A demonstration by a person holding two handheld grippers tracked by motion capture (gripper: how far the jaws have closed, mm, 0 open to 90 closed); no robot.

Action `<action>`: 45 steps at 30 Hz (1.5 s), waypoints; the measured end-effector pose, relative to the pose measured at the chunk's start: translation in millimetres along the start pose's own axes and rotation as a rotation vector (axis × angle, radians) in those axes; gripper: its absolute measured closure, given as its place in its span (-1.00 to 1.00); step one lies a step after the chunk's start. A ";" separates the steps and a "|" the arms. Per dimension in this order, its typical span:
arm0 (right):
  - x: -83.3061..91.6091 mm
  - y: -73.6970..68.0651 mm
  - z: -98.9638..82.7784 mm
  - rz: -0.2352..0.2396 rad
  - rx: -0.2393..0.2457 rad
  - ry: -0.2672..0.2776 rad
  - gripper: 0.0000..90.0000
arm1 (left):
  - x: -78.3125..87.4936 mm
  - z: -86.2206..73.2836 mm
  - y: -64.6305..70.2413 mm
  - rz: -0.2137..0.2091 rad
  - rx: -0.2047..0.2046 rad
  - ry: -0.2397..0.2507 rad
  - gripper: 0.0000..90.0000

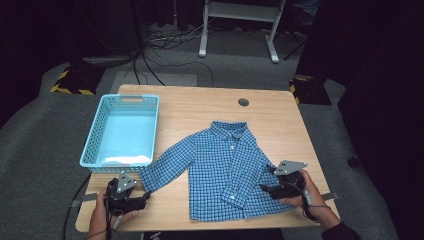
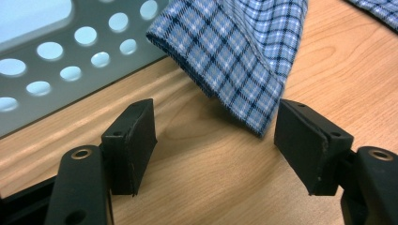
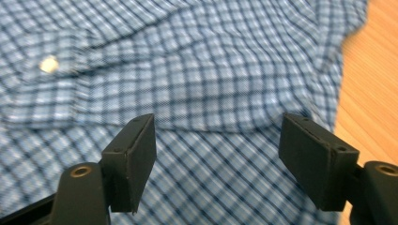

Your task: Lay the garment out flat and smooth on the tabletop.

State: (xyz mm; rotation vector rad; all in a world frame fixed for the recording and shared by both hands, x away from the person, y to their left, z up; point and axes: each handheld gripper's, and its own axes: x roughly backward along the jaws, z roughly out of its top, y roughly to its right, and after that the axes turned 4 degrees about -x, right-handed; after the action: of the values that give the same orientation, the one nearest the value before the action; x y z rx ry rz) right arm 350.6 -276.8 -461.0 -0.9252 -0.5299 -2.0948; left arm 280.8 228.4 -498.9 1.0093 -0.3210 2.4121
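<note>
Both grippers [image 1: 146, 196] [image 1: 265, 180] we hold wide, gripping nothing, left at plaid shirt [image 1: 220, 170] cuff [image 2: 244, 93], right over shirt body, bench [image 1: 280, 115] beneath.

Light wooden worktop [image 1: 280, 125]. Blue checked shirt [image 1: 222, 170] spread flat near front edge, front up. Pale blue perforated basket [image 1: 122, 131] on left side, just beside shirt sleeve.

A lab or studio (dark drapes all round): floor cables [image 1: 150, 37], hazard-taped stands [image 1: 72, 82].
</note>
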 end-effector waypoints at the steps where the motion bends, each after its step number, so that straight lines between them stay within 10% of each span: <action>1: -0.1 -2.8 2.2 0.004 0.007 0.001 -0.37 | -0.2 0.0 -0.1 0.000 0.001 0.000 -0.33; 25: -31.6 -72.4 45.4 0.148 0.183 -0.009 -0.34 | -1.9 -0.5 1.4 0.003 -0.024 0.014 -0.27; 45: -57.6 -91.2 51.0 0.169 0.243 -0.065 -0.21 | -1.6 -1.2 1.3 -0.001 -0.026 0.016 -0.27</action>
State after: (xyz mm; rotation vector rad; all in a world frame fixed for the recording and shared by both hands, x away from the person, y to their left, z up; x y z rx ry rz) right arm 326.7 -161.1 -477.2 -0.8668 -0.6979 -1.8090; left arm 280.3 227.2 -500.9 0.9784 -0.3462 2.4078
